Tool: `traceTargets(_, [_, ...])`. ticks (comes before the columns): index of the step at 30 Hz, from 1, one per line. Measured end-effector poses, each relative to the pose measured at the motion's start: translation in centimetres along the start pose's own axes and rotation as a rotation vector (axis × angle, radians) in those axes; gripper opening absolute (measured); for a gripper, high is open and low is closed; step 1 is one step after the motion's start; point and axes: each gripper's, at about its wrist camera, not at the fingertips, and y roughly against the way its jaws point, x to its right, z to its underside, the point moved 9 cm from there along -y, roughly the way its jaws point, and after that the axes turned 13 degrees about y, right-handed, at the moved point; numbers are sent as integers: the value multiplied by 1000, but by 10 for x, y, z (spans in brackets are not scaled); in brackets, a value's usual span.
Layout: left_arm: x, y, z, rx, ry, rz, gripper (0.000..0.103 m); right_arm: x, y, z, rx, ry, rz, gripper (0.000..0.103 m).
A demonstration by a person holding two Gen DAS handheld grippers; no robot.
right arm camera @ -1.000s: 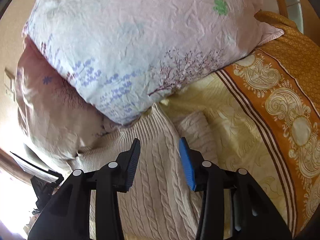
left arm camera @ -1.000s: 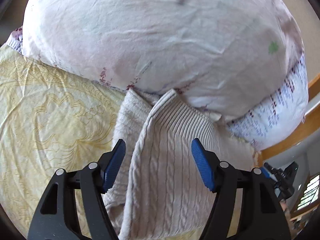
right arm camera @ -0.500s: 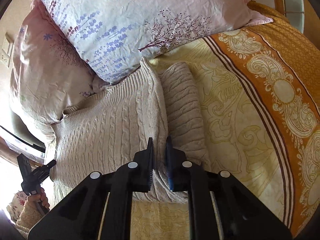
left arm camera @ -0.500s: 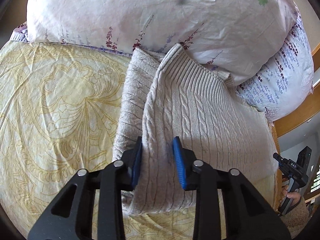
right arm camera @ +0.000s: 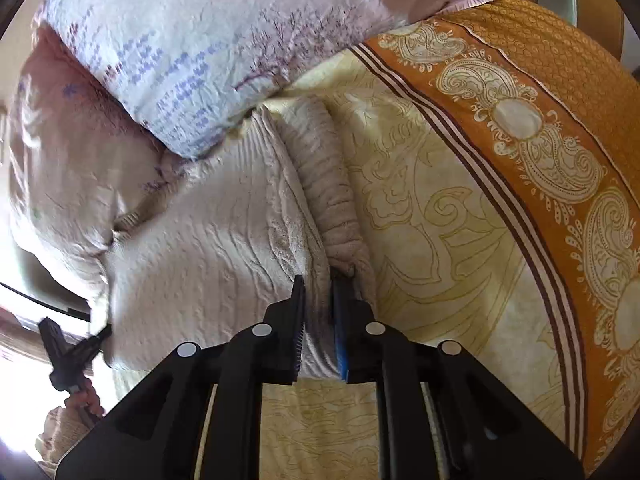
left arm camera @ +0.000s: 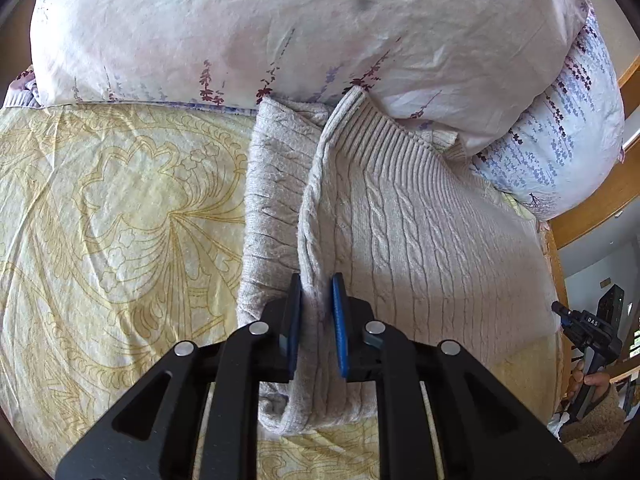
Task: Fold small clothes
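Note:
A beige cable-knit sweater (left arm camera: 420,240) lies on the yellow patterned bedspread (left arm camera: 112,220), its far end against the pillows. A folded sleeve (left arm camera: 272,200) lies along its edge. My left gripper (left arm camera: 317,292) is shut on the sweater's folded edge near its near corner. In the right wrist view the same sweater (right arm camera: 208,248) fills the left middle, and my right gripper (right arm camera: 318,292) is shut on its folded edge beside the sleeve (right arm camera: 332,192). The right view is blurred by motion.
Two flower-print pillows (left arm camera: 300,28) are stacked behind the sweater. An orange paisley border (right arm camera: 532,128) runs along the bedspread's right side. A wooden bed frame (left arm camera: 600,208) shows at the right. The other hand-held gripper shows at each view's edge (left arm camera: 588,332).
Both grippers have pulled back from the pillows toward the sweater's near end. Both jaws have closed from wide open onto the sweater's folded edge.

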Motion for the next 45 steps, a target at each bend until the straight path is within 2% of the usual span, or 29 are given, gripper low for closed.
traceTargets(1, [1, 5, 2, 3, -7, 12, 27, 0, 6, -2, 19, 11, -3, 56])
traceTargets(2, [2, 9, 6, 7, -11, 22, 33, 0, 12, -2, 31, 27, 0, 64])
traceTargets(5, [1, 14, 18, -7, -19, 16, 34, 0, 17, 4, 17, 50, -7, 66])
traceTargets(6, [0, 15, 22, -11, -20, 15, 33, 0, 17, 8, 8, 59, -4, 63])
traceTargets(9, [-2, 14, 31, -22, -12, 14, 30, -6, 6, 17, -33, 94, 7, 30])
traceTargets(11, [-4, 13, 33, -21, -1, 12, 23, -9, 2, 20, -45, 111, 20, 23])
traceTargets(12, [-6, 12, 32, -23, 8, 9, 18, -9, -1, 20, -50, 114, 28, 14])
traceTargets(14, [-10, 12, 31, -29, 16, -2, 10, -7, 2, 20, -43, 109, 44, 10])
traceTargets(17, [-15, 10, 31, -43, -1, -30, 9, 4, 5, 20, -55, 113, 101, 9])
traceTargets(20, [-13, 10, 31, -44, -33, -49, 10, 7, -1, 23, -80, 123, 115, 9])
traceTargets(22, [-12, 14, 27, -19, -26, -57, 14, 2, 0, 19, -74, 137, 130, 10])
traceTargets(23, [-11, 19, 24, 9, -16, -64, 24, -2, 2, 15, -56, 146, 137, 12])
traceTargets(24, [-10, 24, 19, 42, -5, -70, 38, -4, 5, 10, -37, 157, 152, 22])
traceTargets(25, [-7, 29, 14, 72, 3, -65, 42, -8, 8, 5, -9, 170, 170, 35])
traceTargets(26, [-2, 34, 9, 103, 3, -63, 51, -13, 12, -2, 28, 188, 183, 53])
traceTargets(27, [5, 37, 6, 124, -3, -62, 61, -21, 15, -10, 64, 215, 188, 60])
traceTargets(30, [35, 29, 1, 132, -55, -47, 78, -47, 8, -26, 97, 336, 213, 60])
traceTargets(32, [55, 14, 1, 116, -93, -54, 82, -63, -8, -30, 78, 393, 206, 60])
traceTargets(36, [86, -23, 9, 58, -152, -82, 83, -78, -41, -26, 21, 436, 188, 48])
traceTargets(41, [89, -47, 18, 30, -206, -170, 83, -75, -57, -18, -40, 448, 204, 48])
traceTargets(45, [88, -51, 19, 32, -218, -184, 84, -66, -64, -12, -75, 409, 200, 49])
